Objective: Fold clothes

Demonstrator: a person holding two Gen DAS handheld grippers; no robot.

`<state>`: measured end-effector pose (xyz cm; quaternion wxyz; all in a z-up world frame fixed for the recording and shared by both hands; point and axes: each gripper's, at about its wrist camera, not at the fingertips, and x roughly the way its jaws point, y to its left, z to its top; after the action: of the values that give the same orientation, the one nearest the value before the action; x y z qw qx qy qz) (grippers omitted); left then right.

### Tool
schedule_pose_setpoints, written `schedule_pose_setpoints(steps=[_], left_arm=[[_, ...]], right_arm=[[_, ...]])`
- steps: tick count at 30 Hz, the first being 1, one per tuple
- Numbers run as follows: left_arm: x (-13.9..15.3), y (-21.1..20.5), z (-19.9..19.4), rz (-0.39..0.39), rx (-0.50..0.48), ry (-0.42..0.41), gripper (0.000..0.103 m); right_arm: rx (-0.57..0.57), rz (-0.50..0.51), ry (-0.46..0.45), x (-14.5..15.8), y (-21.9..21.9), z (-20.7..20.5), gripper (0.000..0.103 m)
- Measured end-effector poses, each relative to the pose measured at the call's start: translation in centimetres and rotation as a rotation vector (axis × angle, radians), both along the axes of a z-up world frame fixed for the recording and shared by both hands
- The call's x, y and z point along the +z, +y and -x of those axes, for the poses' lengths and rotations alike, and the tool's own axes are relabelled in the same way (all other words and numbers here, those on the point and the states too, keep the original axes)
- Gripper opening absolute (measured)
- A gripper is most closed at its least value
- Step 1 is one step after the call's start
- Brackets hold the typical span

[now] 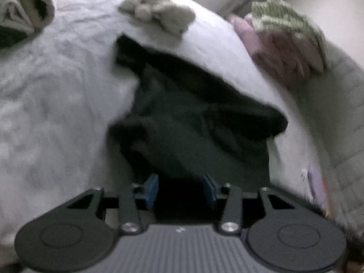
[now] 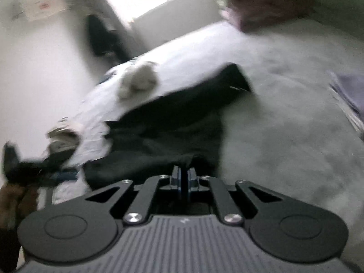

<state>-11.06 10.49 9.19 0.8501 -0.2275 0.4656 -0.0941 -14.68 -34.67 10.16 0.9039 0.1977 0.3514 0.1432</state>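
a dark garment point(image 1: 193, 113) is seen crumpled on a white bed point(image 1: 56, 102), spread from the middle of the left wrist view down to 6 o'clock, where it reaches the left tool point(image 1: 182, 190). the blue pads point(image 1: 152, 190) of that tool are held apart, with dark cloth lying in the gap; whether anything is gripped cannot be told. a small beige bundle point(image 1: 157, 14) is seen at 12 o'clock, just beyond the garment's far edge. another beige piece point(image 1: 25, 11) is found at 10 o'clock. a pile of pink and green-checked clothes point(image 1: 284, 43) is set at 2 o'clock, at the bed's edge.

in the right wrist view the right tool point(image 2: 184, 180) is shown at 6 o'clock with its fingers pressed together on the near hem of the dark garment point(image 2: 163, 132), which runs up toward 1 o'clock. the beige bundle point(image 2: 138, 82) lies at 11 o'clock, touching the garment's edge. the left tool point(image 2: 41, 170) is glimpsed at 9 o'clock, blurred. both views are smeared.
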Motion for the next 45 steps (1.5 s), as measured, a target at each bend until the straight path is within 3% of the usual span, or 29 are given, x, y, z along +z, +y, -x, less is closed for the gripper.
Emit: schedule_pose_setpoints(steps=[2,7,12,13,14,17,20,22,26,27,33,35,37,41,45], left_arm=[[-0.8,-1.3,0.9,-0.039,-0.008,0.021,0.062],[-2.0,-4.7,1.5,-0.095,-0.042,0.032,0.075],[-3.5,-7.5,1.5,-0.214,-0.080,0.037,0.073],[-3.8,-8.0,1.6,-0.245,-0.098,0.033,0.059],[-4.1,-8.4,1.6,-0.275,-0.117,0.029,0.031],[-3.5,-6.8,2.0,-0.201,-0.098,0.038,0.006],[-1.0,-4.4,3.1,-0.108,-0.055,-0.013,0.005],[1.0,-2.5,3.9,-0.053,-0.020,-0.054,0.005],[3.7,0.4,5.4,0.015,0.036,-0.120,0.005],[3.9,1.0,5.6,0.029,0.044,-0.123,0.005],[2.3,3.1,7.0,0.076,0.079,-0.082,0.005],[1.7,3.5,7.5,0.092,0.088,-0.071,0.005],[1.6,4.1,8.1,0.111,0.097,-0.074,0.005],[2.4,5.1,9.2,0.130,0.101,-0.112,0.001],[3.5,5.7,10.2,0.110,0.094,-0.153,0.001]], right_arm=[[-0.045,-0.017,0.007,-0.5,-1.1,-0.1,0.007],[-0.010,0.017,0.040,-1.7,-0.5,-1.2,0.010],[-0.014,0.003,0.081,-2.9,-1.0,-2.4,0.014],[-0.011,0.005,0.090,-3.1,-1.0,-2.5,0.016],[-0.007,0.008,0.102,-3.3,-1.0,-2.6,0.017],[0.009,0.023,0.129,-3.8,-1.0,-2.5,0.017],[0.024,0.041,0.134,-3.9,-1.1,-2.2,0.020],[0.026,0.051,0.142,-4.1,-1.2,-2.0,0.037],[0.066,0.080,0.170,-5.3,0.1,-1.7,0.040],[0.082,0.092,0.180,-5.8,0.6,-1.6,0.045],[0.176,0.138,0.221,-8.6,3.8,-0.6,0.050],[0.196,0.196,0.182,-8.6,4.9,0.3,0.047],[0.209,0.243,0.159,-8.5,5.4,0.9,0.005],[0.168,0.121,0.097,-6.2,3.6,2.5,0.005],[0.128,0.012,0.013,-2.1,1.4,5.2,0.005]])
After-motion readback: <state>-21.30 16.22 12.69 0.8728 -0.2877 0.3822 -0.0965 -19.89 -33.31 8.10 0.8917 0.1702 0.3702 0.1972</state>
